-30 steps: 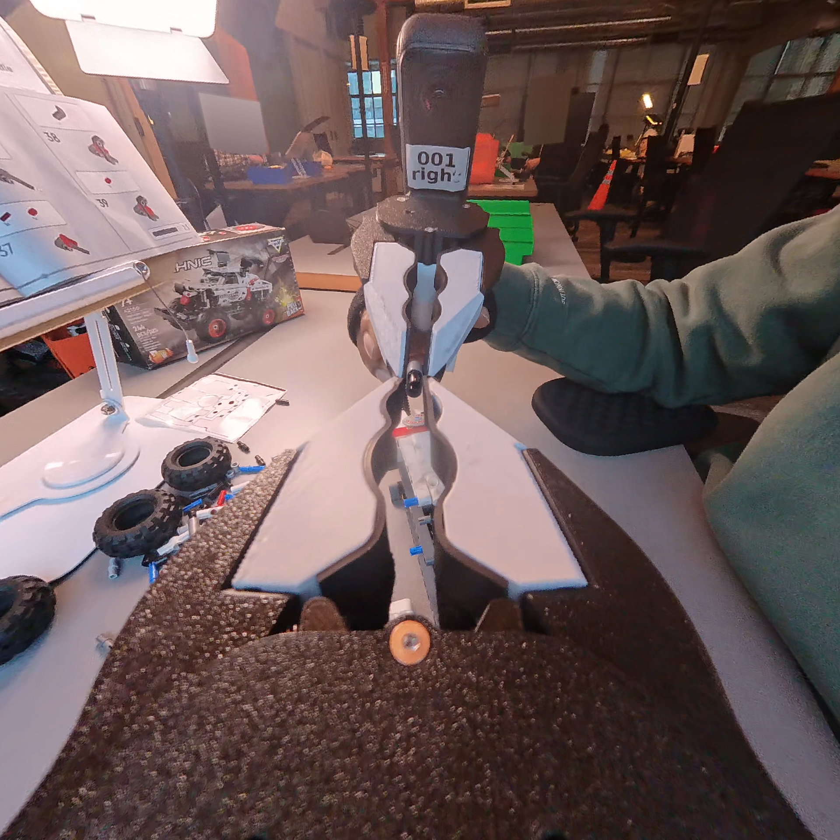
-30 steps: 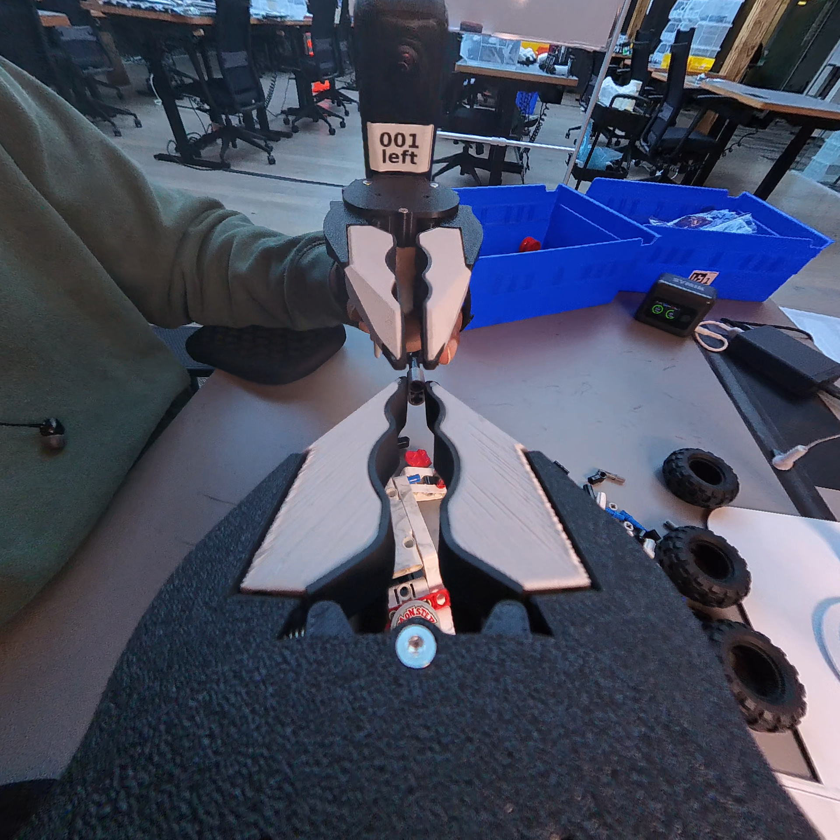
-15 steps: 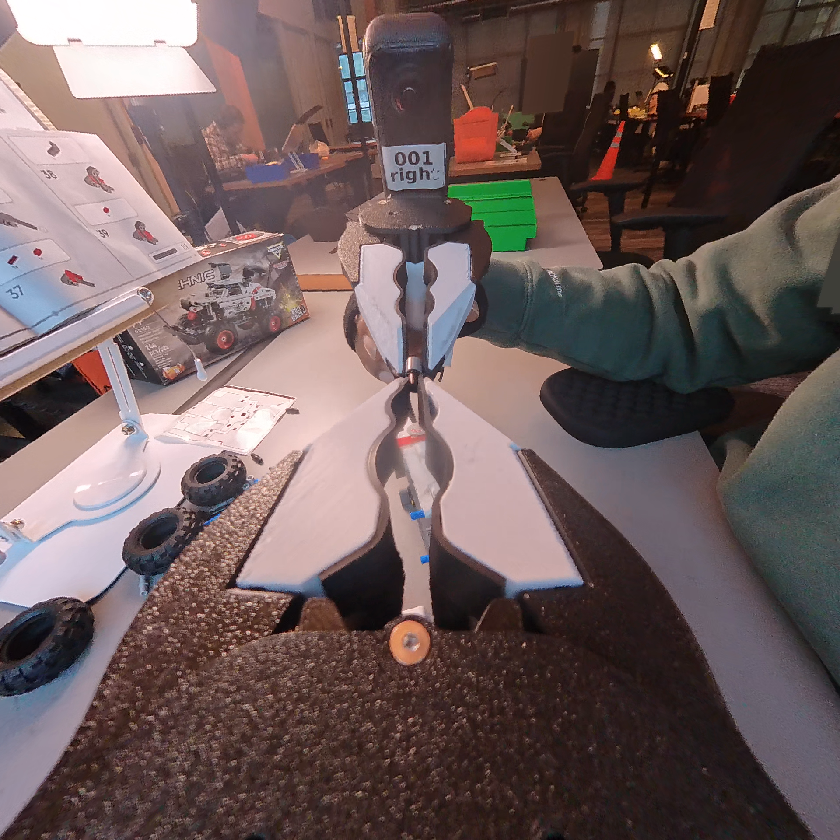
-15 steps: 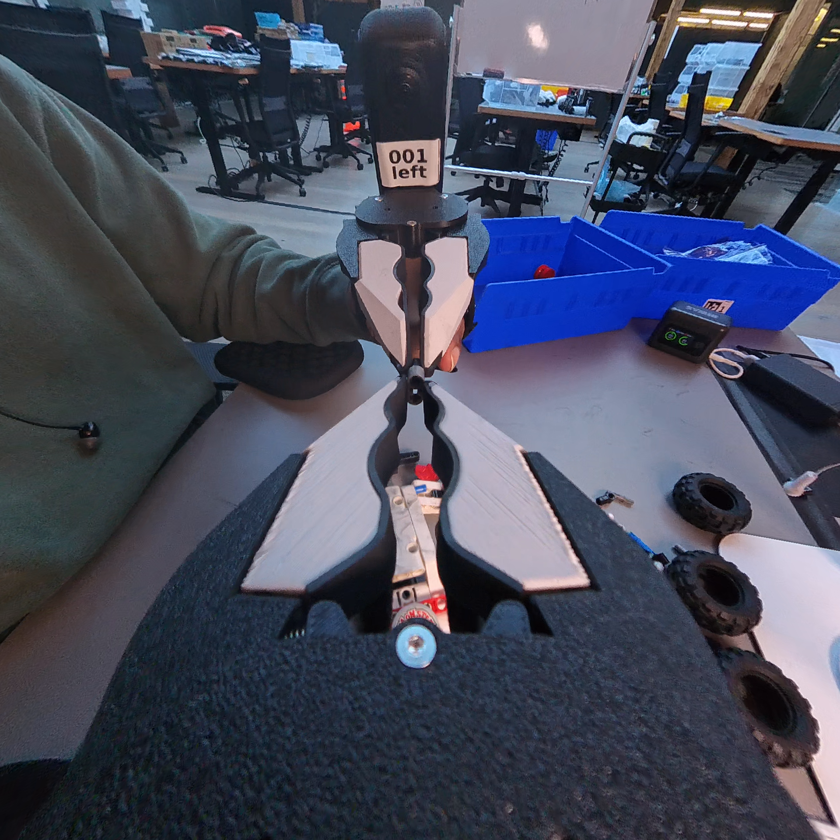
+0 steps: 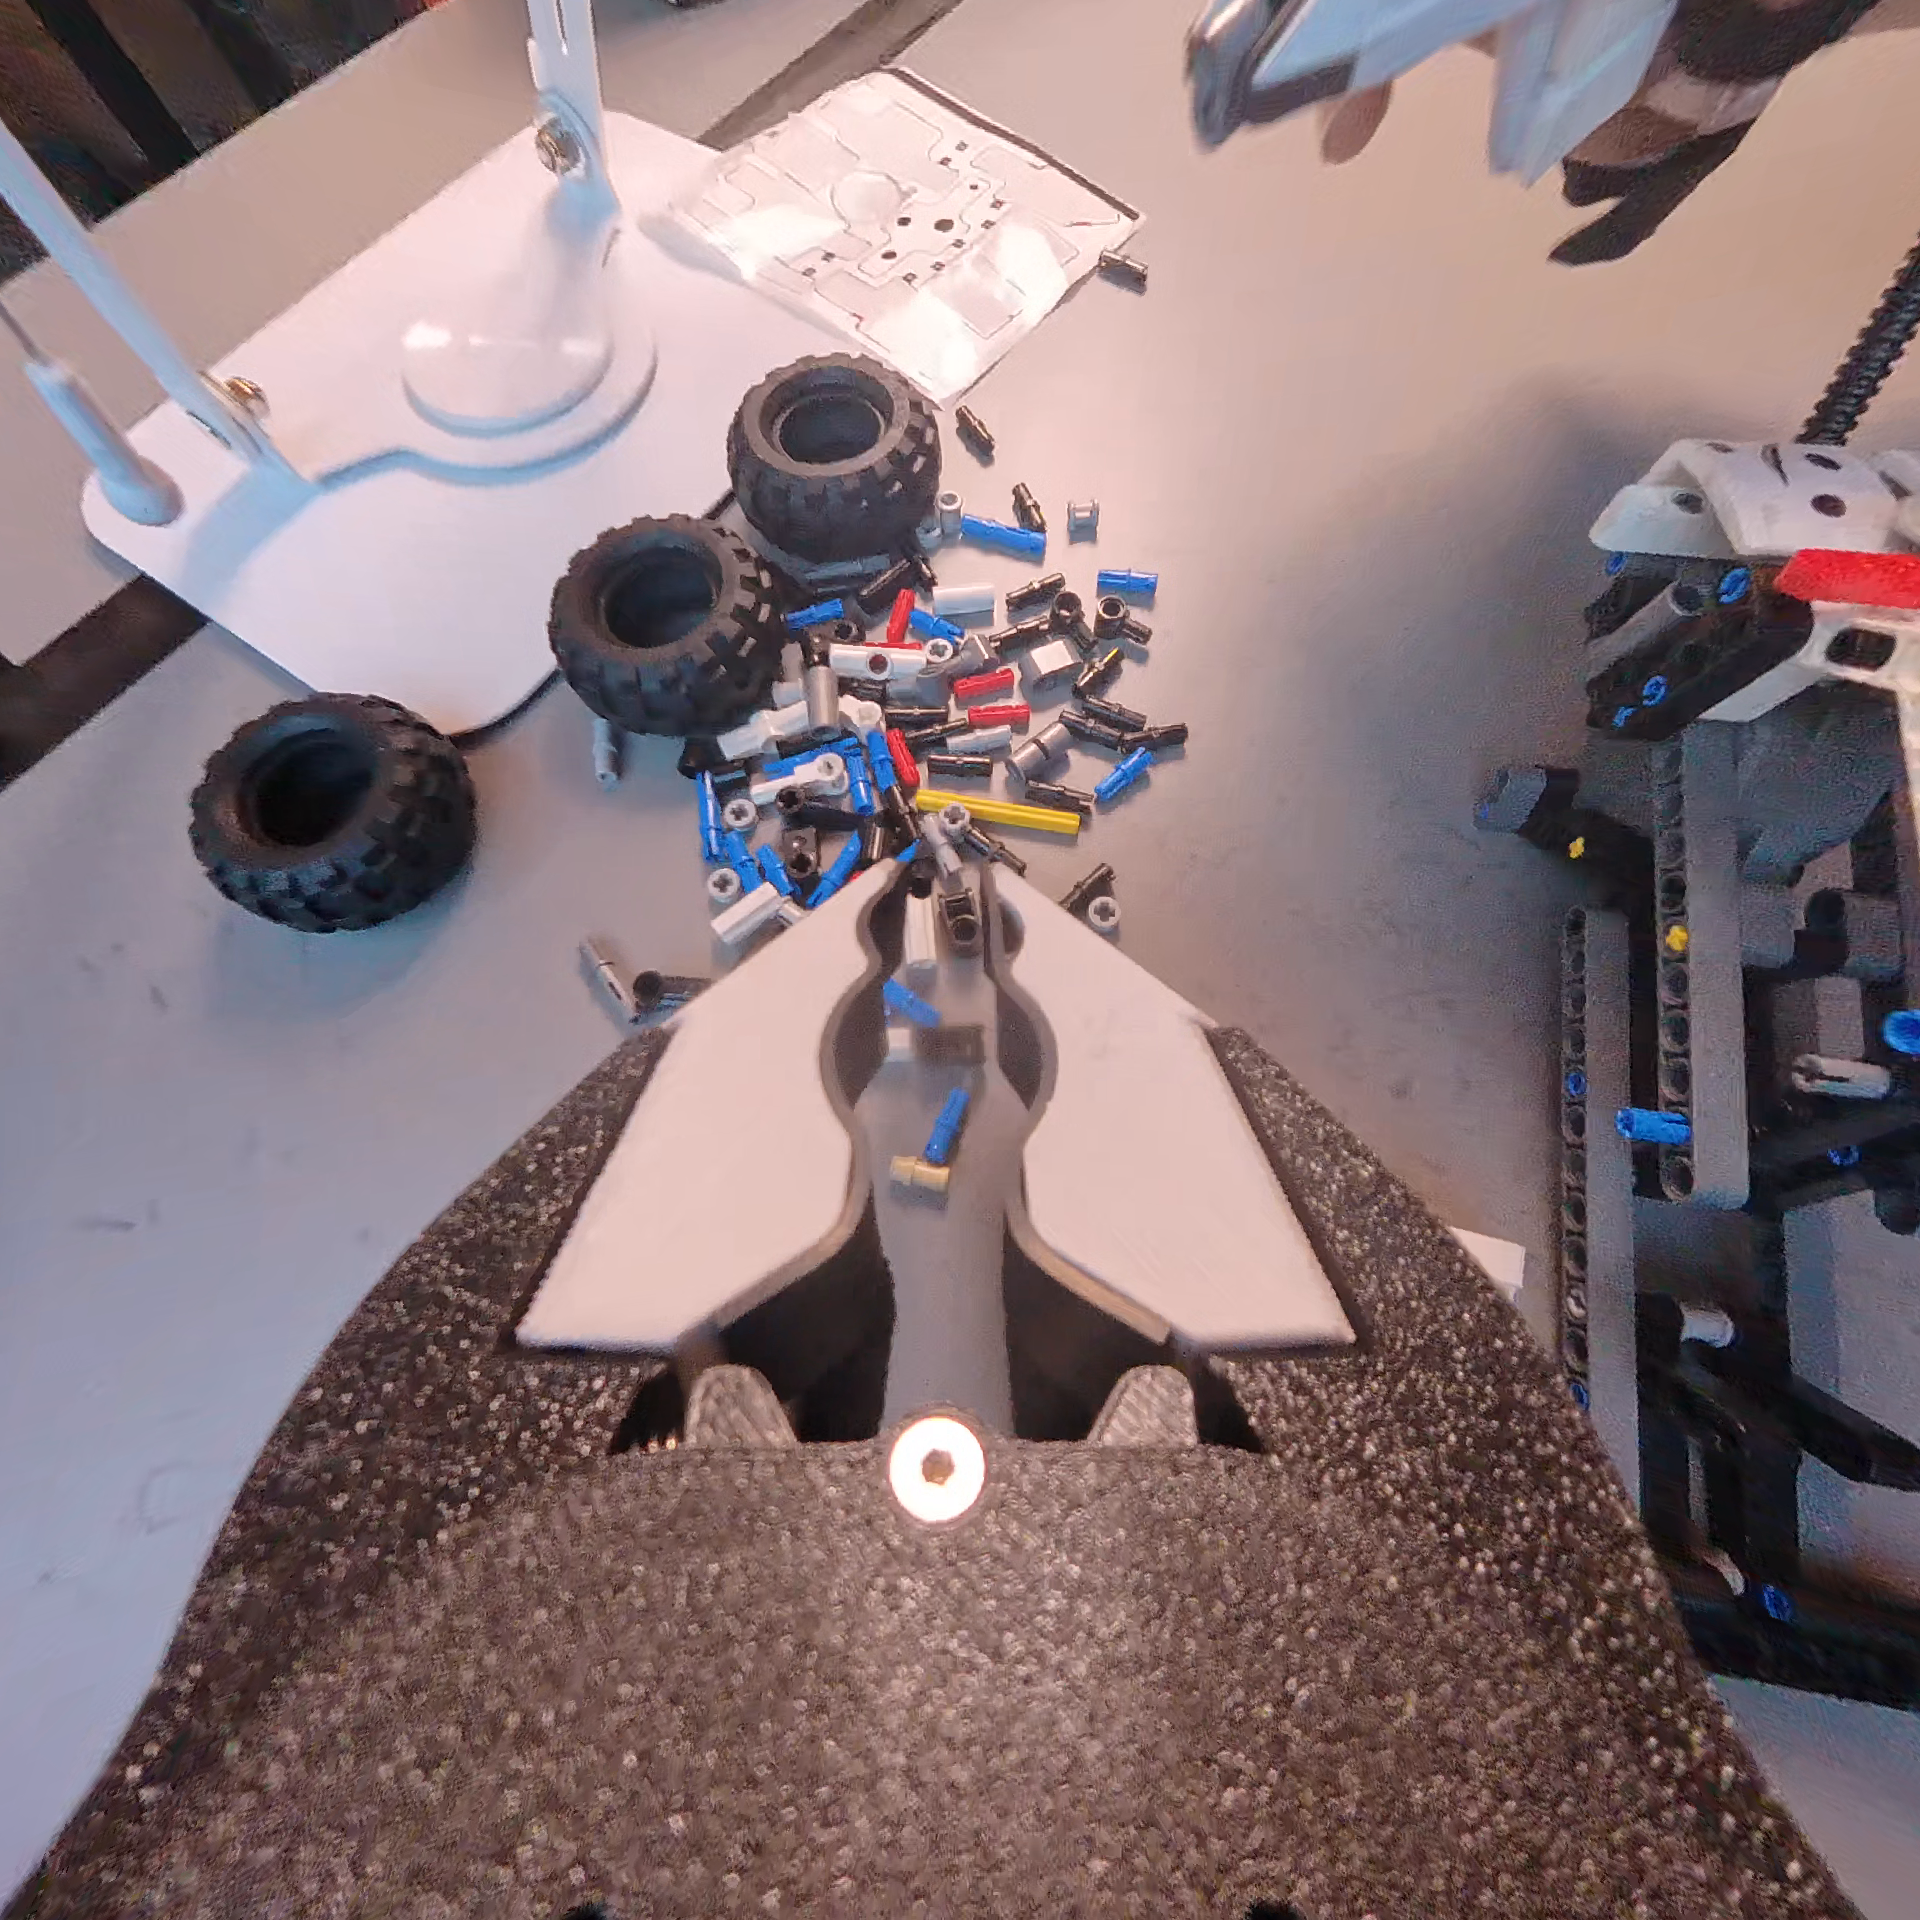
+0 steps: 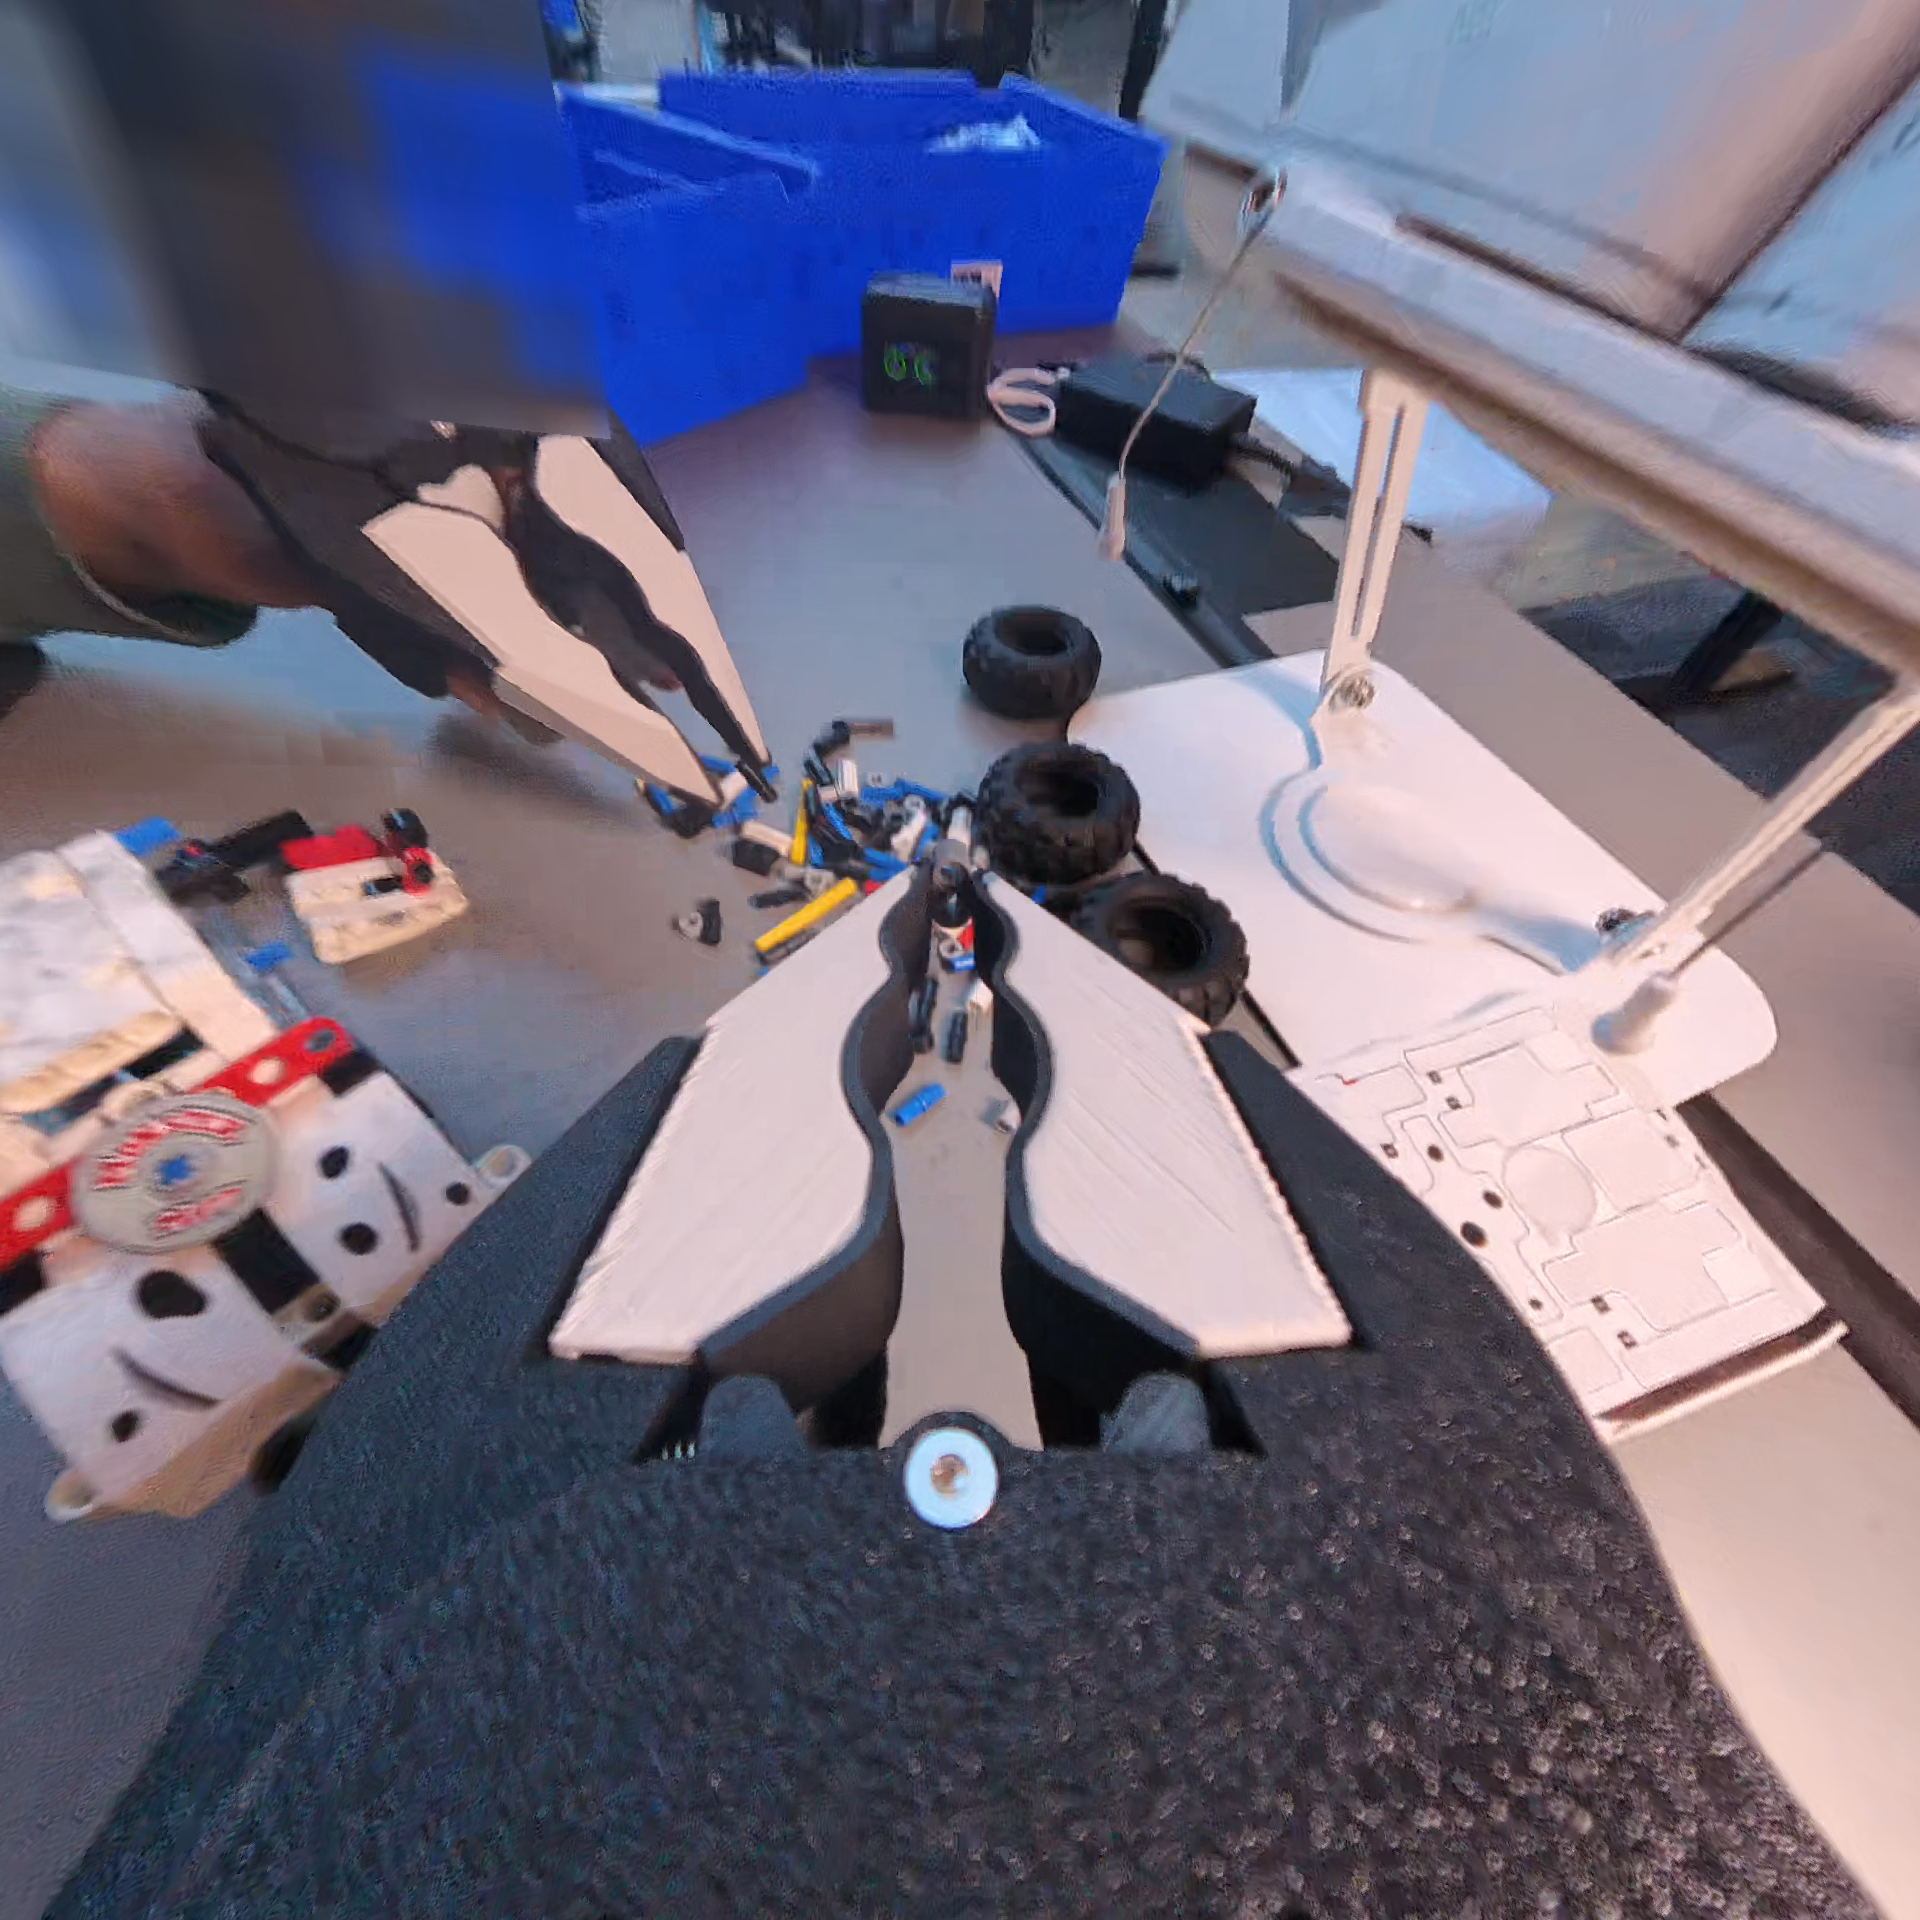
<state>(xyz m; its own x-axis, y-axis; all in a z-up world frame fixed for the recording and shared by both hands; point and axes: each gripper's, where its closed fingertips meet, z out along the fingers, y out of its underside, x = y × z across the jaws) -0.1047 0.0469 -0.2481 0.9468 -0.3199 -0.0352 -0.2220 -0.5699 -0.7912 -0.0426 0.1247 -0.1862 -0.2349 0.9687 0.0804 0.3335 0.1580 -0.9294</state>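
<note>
My left gripper (image 5: pixel 943 878) points down at a pile of small blue, black, grey and red pins and connectors (image 5: pixel 935 707) on the grey table (image 5: pixel 1299 520). Its jaws stand a little apart, with a black connector (image 5: pixel 961 914) showing between the tips. It also shows in the right wrist view (image 6: pixel 743 792), tips at the edge of the pile (image 6: pixel 831 821). My right gripper (image 6: pixel 951 881) hovers over the same pile, shut on a small grey piece (image 6: pixel 948 868). It appears blurred at the top of the left wrist view (image 5: pixel 1210 78).
Three black tyres (image 5: pixel 831 457) (image 5: pixel 665 634) (image 5: pixel 332 810) lie left of the pile. A part-built truck model (image 5: pixel 1704 935) lies to the right. A white stand base (image 5: pixel 364 416) and a sticker sheet (image 5: pixel 904 239) lie behind. Blue bins (image 6: pixel 831 208) stand far back. The left gripper's tips are roughly 12 centimetres from the right gripper's. The white stand base (image 5: pixel 364 416) is about equally far from each gripper, around 25 centimetres.
Both grippers have left their tip-to-tip pose above the truck model and swung down over the parts pile. My left gripper's jaws have parted slightly.
</note>
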